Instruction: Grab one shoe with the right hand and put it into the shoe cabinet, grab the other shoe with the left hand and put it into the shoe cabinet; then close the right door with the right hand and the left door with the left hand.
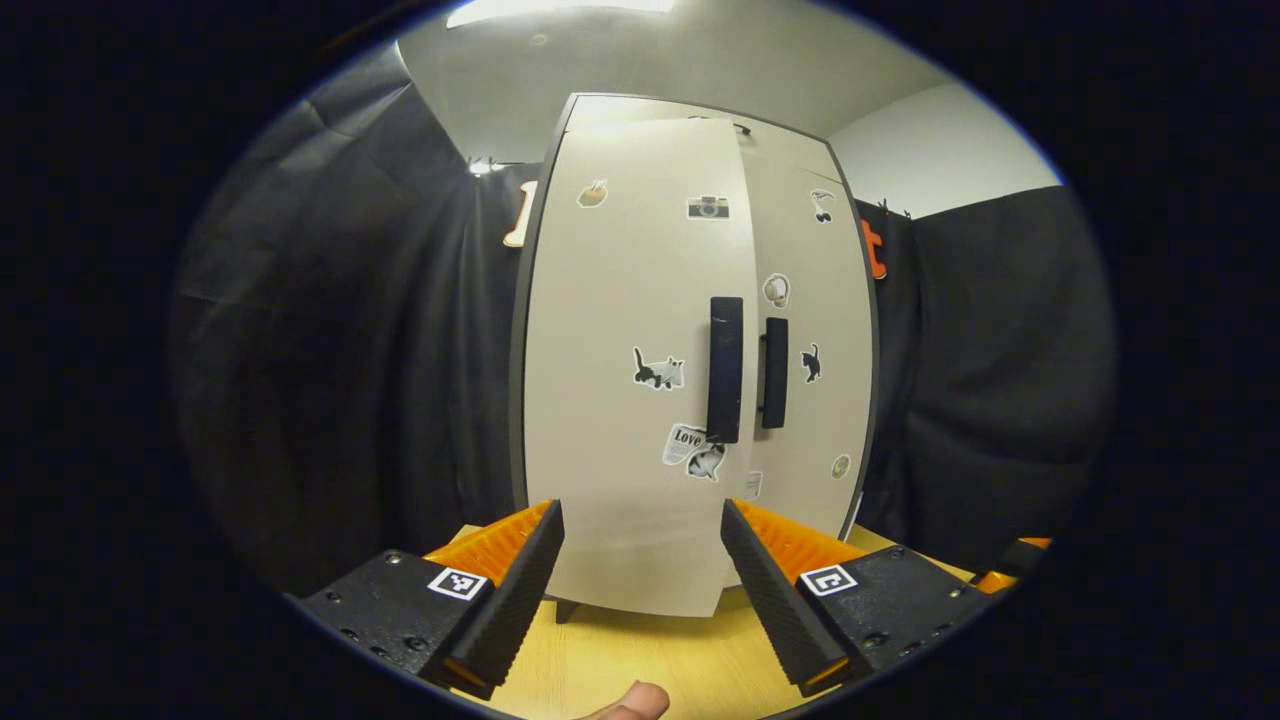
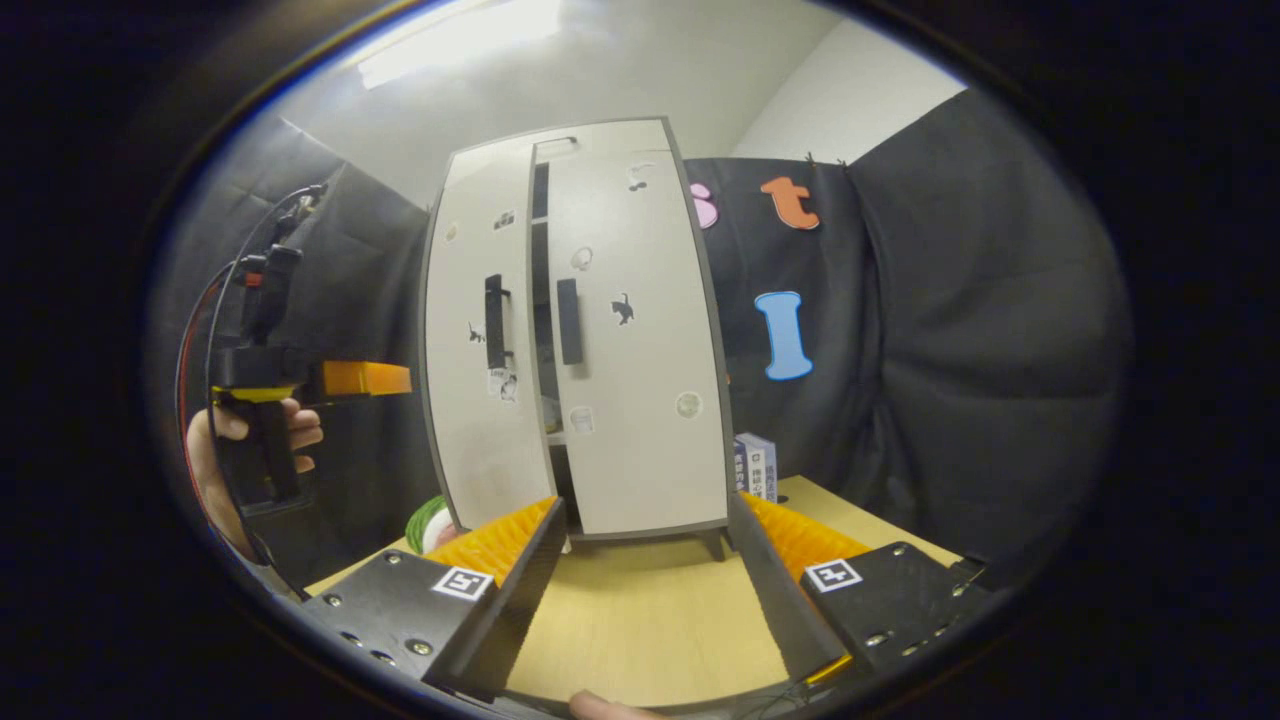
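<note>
Now, cabinet [image 2: 575,330]: standing on table [image 2: 640,620], left door [image 1: 630,360] hanging ajar.
Left gripper [image 1: 640,590]: facing door, fingers apart.
Right gripper [image 2: 640,600]: gaping, holding nothing.

A sticker [image 1: 687,440] low on the cabinet's left door [image 1: 630,370], near its handle, read "Love"; other print stayed illegible.

Shoe cabinet [image 2: 580,340] interior mostly hidden behind its nearly closed doors; stickers too small to tell.

Shoe cabinet [image 2: 580,340] on table [image 2: 640,610], left door [image 2: 487,350] ajar beside right door [image 2: 640,340] — box [image 2: 755,465] behind right
</note>
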The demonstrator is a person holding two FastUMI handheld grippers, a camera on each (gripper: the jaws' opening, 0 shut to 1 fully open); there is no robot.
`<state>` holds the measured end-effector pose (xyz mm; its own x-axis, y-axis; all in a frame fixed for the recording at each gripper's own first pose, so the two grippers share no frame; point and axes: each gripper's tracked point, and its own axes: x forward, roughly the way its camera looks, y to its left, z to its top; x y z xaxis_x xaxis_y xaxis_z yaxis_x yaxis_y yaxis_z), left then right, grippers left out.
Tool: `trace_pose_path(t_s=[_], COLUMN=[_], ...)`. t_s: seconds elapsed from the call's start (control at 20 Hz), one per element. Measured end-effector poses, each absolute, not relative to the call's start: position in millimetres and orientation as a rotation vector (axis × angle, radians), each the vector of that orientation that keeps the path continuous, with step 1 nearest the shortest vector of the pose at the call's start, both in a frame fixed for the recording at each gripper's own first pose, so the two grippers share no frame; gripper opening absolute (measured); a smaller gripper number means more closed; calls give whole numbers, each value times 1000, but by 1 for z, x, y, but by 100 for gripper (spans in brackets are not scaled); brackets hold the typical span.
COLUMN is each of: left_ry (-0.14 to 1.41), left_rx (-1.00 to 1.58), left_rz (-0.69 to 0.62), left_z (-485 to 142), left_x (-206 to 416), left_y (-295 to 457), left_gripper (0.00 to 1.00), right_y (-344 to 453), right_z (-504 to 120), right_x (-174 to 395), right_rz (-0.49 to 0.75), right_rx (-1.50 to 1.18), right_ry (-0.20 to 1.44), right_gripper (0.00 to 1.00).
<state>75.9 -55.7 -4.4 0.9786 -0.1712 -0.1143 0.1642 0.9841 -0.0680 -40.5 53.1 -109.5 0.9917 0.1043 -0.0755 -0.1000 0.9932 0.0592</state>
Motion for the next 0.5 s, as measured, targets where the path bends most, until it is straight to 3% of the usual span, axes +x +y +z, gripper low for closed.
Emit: trace_pose_path(t_s=[0.5], left_ry=[56], left_rx=[-62], left_rz=[-185], left_z=[-27], left_x=[21], left_y=[-47], left_gripper=[99], right_y=[77], right_z=[-108], right_x=[-36], right_rz=[122], right_rx=[14], right_ry=[50], right_gripper=[97])
